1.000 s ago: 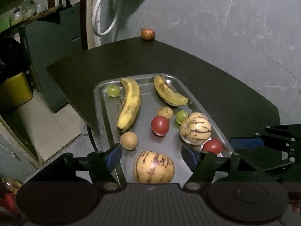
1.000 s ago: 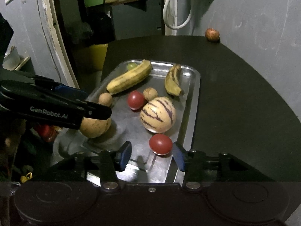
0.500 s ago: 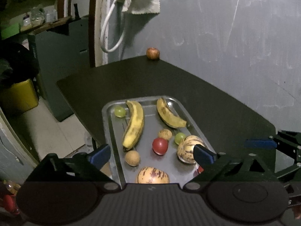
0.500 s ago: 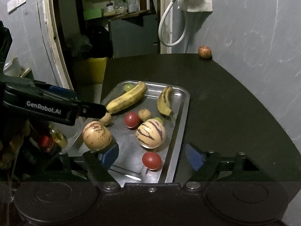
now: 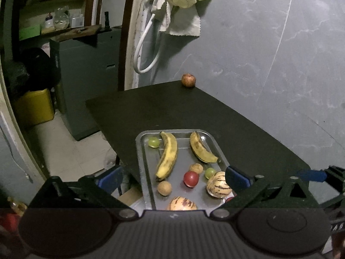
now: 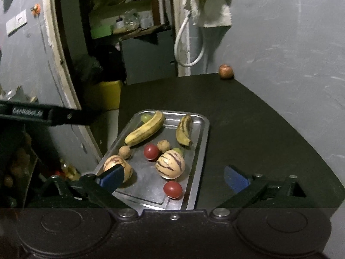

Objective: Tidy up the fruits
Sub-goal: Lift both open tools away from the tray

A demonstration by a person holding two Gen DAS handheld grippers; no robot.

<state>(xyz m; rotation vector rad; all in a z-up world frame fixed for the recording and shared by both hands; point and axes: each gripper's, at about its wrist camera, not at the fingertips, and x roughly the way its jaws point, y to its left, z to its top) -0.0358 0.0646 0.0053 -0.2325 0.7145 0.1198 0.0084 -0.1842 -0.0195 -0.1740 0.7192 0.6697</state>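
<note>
A metal tray (image 5: 140, 151) on the dark table holds two bananas (image 5: 168, 155), two striped melons (image 5: 217, 185), two tomatoes (image 6: 172, 190), two green fruits (image 5: 153, 142) and two small brown fruits (image 5: 164, 188). A reddish apple (image 5: 188, 80) sits alone at the table's far corner. My left gripper (image 5: 172, 178) hovers above the tray's near end, its jaws opening wide, with nothing pressed between them. My right gripper (image 6: 174, 177) hangs over the tray's near right corner, jaws also opening, and the tomato lies free on the tray below.
The tray (image 6: 204, 129) lies close to the table's left edge, with floor and a yellow bin (image 5: 34, 105) beyond. A grey wall runs along the table's right side. A white hose (image 5: 142, 49) and a cloth (image 5: 183, 4) hang near the doorway.
Both grippers have risen and drawn back from the tray, and their jaws have spread wide. The striped melon and the tomato that sat between the fingers now lie free on the tray.
</note>
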